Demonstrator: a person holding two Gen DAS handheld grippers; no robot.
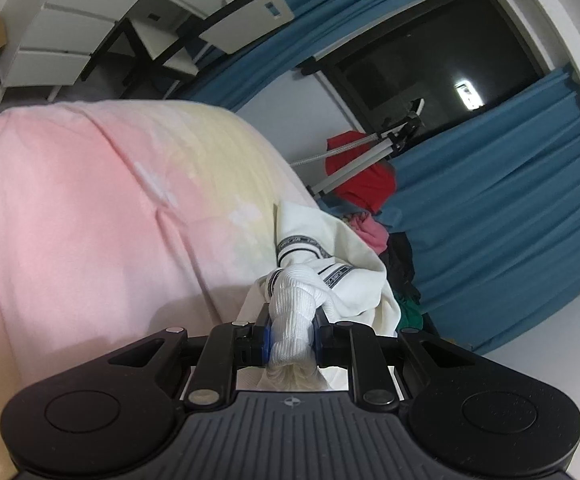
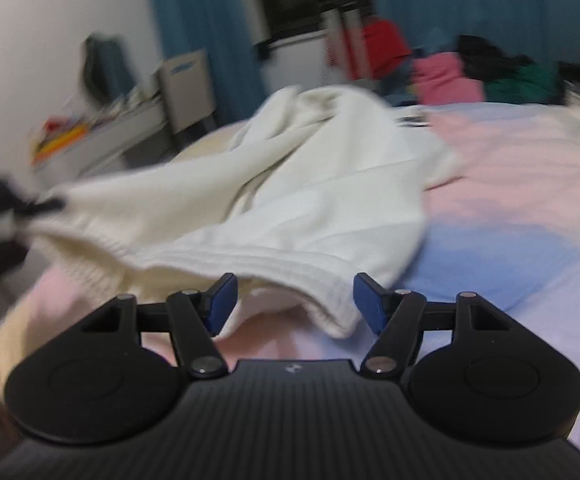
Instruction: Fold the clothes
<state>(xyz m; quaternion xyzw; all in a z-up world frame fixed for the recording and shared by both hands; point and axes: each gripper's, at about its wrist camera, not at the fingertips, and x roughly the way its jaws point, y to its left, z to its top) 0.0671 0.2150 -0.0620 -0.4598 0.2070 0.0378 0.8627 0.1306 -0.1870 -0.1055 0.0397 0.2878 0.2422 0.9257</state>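
Your left tongs (image 1: 292,332): clamped on a bunched ribbed edge of the white garment (image 1: 330,264) | Your right tongs (image 2: 294,304): wide apart, ribbed hem lying between the pads, not pinched | Garment: sprawled over the pink bed cover (image 2: 510,168), one end lifted toward the left | View: right side blurred

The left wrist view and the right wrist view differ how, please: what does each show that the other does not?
Only the left wrist view shows the left gripper clamped on the ribbed hem of the white sweater, plus a white dresser. Only the right wrist view shows the right gripper open, the hem corner between its pads untouched. Both show the sweater, the pink bedspread, blue curtains and a clothes pile.
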